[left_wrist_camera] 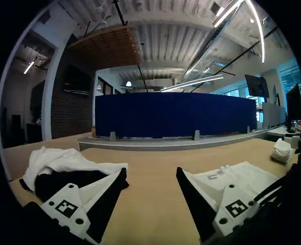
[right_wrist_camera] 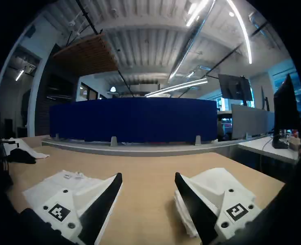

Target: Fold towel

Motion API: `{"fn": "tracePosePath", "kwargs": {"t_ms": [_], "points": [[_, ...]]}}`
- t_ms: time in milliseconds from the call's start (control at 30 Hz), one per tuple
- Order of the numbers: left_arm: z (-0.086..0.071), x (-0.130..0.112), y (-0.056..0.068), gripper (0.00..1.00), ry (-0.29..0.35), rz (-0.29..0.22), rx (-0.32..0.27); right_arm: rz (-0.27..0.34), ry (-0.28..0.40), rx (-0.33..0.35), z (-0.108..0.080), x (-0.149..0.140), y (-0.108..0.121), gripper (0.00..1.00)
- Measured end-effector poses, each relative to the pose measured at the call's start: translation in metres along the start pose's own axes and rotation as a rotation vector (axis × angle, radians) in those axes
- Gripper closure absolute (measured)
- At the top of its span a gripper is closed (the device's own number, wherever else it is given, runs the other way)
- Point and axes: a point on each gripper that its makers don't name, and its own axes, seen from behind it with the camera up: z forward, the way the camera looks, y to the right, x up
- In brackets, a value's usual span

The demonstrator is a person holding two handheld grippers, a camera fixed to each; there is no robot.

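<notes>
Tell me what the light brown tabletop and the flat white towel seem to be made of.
The light brown tabletop looks like wood or wood-look laminate, matte: even tan colour, little glare. The flat white towel looks like soft woven cloth, perhaps cotton: it lies limp, with a small sewn tag.

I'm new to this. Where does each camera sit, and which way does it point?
Left gripper view: rides on the left hand-held gripper, low over the wooden table, facing the blue partition; its two open fingers show.
Right gripper view: rides on the right hand-held gripper, facing the same way; its open fingers show, before a stack of white cloths.
Shared: the table, the partition, the flat white towel and the black-and-white cloth pile.
</notes>
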Motion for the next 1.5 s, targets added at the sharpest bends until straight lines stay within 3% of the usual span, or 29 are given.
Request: {"fn": "tracePosePath", "kwargs": {"t_ms": [300, 467, 600, 1067, 1200, 1500], "points": [[-0.004, -0.001, 0.005, 0.10, -0.014, -0.016, -0.020, 0.006, -0.018, 0.010, 0.000, 0.005, -0.003, 0.00], [-0.006, 0.031, 0.000, 0.10, 0.001, -0.075, -0.020, 0.005, -0.004, 0.012, -0.003, 0.038, -0.003, 0.00], [-0.008, 0.063, -0.004, 0.10, -0.004, -0.092, -0.010, -0.011, -0.034, 0.017, -0.008, 0.063, -0.007, 0.00], [-0.018, 0.183, 0.002, 0.10, -0.037, 0.008, 0.002, -0.034, -0.099, 0.063, -0.027, 0.158, -0.032, 0.00], [-0.014, 0.196, 0.000, 0.10, -0.038, 0.018, 0.013, -0.046, -0.094, 0.069, -0.025, 0.169, -0.034, 0.00], [-0.015, 0.199, 0.007, 0.10, -0.068, -0.004, -0.009, -0.054, -0.109, 0.085, -0.023, 0.171, -0.036, 0.00]]}}
